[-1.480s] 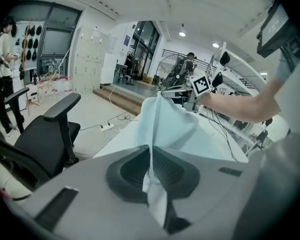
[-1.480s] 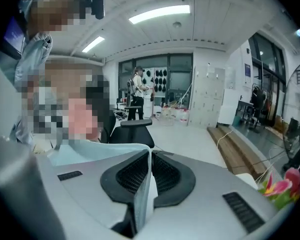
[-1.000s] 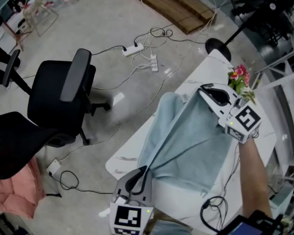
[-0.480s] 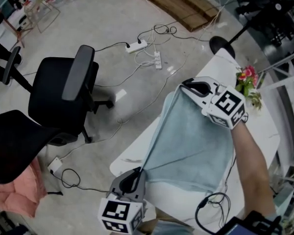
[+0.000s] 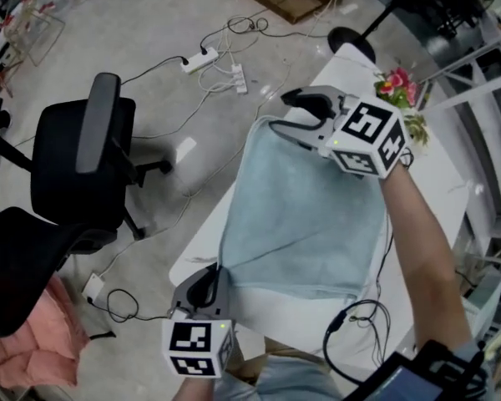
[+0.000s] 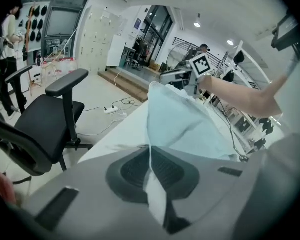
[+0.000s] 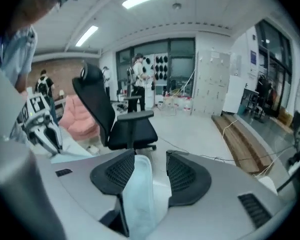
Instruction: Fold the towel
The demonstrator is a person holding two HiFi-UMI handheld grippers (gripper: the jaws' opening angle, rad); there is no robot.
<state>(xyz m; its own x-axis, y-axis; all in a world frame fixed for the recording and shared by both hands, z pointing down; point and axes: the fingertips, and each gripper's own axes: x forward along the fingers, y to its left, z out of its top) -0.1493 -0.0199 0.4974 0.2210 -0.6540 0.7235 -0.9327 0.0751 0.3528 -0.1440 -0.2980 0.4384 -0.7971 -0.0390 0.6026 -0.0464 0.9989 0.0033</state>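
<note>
The right tongs (image 5: 296,117) have just opened over the far worktop (image 5: 202,245), the towel (image 5: 305,215) corner loose between them, while the left tongs (image 5: 204,284) pinch the near corner, so this fold seems laid down.

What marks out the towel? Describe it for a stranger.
Find the white table right of the black office chairs. The towel lies spread across it. It is the only pale blue cloth; the pink cloth sits on the floor.
</note>
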